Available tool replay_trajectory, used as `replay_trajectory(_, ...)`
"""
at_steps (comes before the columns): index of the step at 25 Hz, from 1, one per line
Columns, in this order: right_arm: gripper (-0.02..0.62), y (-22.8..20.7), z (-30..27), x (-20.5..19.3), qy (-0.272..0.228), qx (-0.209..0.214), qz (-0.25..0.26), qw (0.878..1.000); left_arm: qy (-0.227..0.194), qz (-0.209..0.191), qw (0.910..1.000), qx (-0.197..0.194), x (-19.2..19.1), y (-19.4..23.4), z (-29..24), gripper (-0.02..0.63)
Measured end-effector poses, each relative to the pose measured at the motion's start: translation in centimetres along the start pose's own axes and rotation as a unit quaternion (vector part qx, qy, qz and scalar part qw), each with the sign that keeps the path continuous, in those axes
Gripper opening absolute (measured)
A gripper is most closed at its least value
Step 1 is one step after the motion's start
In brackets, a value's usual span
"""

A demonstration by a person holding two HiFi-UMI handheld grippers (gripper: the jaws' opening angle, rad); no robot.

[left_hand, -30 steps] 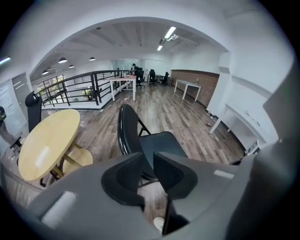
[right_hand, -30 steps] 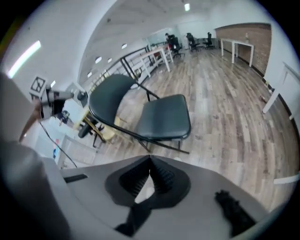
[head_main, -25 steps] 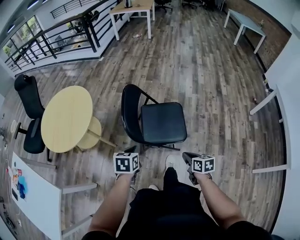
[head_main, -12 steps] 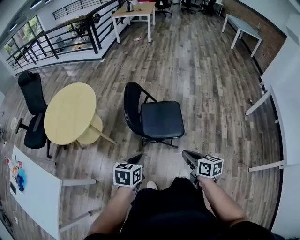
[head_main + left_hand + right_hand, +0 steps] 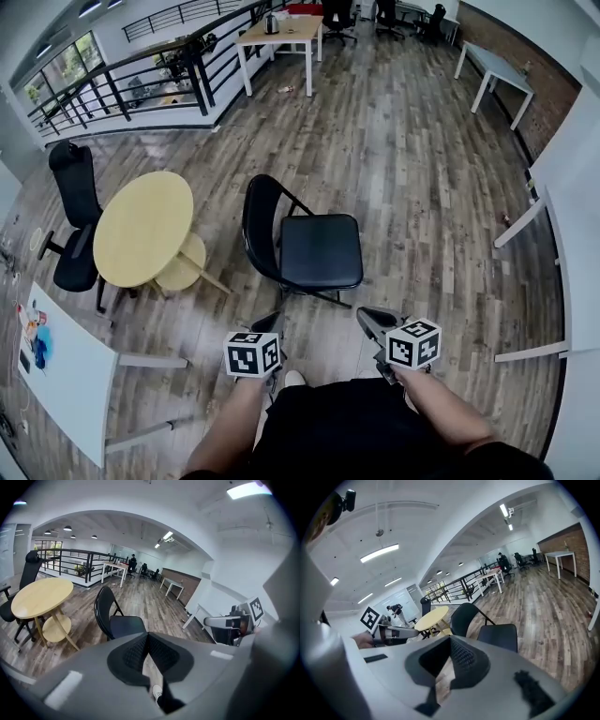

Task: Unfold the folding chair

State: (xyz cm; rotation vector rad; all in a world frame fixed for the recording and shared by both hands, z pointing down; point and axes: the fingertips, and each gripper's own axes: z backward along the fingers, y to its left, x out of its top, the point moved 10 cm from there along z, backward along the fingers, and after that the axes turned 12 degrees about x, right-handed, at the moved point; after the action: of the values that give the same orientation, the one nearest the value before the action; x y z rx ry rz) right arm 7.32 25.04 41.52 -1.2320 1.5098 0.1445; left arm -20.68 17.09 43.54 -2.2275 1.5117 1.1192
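Observation:
The black folding chair (image 5: pixel 317 248) stands unfolded on the wooden floor, seat flat, backrest toward the left; it also shows as the chair (image 5: pixel 115 620) in the left gripper view and the chair (image 5: pixel 487 625) in the right gripper view. My left gripper (image 5: pixel 269 323) is shut and holds nothing, a little nearer than the chair's front legs. My right gripper (image 5: pixel 373 319) is likewise shut and empty, near the seat's front right corner. Neither touches the chair. The pads of the left gripper (image 5: pixel 148 649) and of the right gripper (image 5: pixel 450 660) meet.
A round yellow table (image 5: pixel 143 228) with a lower shelf stands left of the chair, a black office chair (image 5: pixel 73 225) beyond it. A white table (image 5: pixel 61 384) lies at lower left, white furniture (image 5: pixel 567 216) at right, a railing (image 5: pixel 141 70) at the back.
Both grippers have pulled back from the chair toward my body and risen. The chair stays unfolded in place.

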Motion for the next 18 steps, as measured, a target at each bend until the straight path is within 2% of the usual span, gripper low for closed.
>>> replay_trajectory(3,0.000,-1.2,1.4,-0.2,-0.004,0.000,-0.013,1.000,-0.005,-0.005,1.0000,0.006,-0.1,-1.7,-0.1,0.008)
replay_trajectory(7,0.000,-2.0,2.2,-0.8,0.007,-0.007,-0.018,1.000,0.015,-0.012,0.9998,0.007,-1.0,-2.7,-0.3,0.008)
replay_trajectory(11,0.000,-2.7,2.6,-1.8,0.011,-0.010,-0.029,0.999,0.015,-0.014,0.9997,0.015,-0.8,-2.8,-0.3,0.008)
replay_trajectory(18,0.000,-2.1,2.6,-1.8,0.006,-0.011,-0.017,1.000,0.005,-0.013,0.9996,0.025,-0.1,-2.0,0.3,0.008)
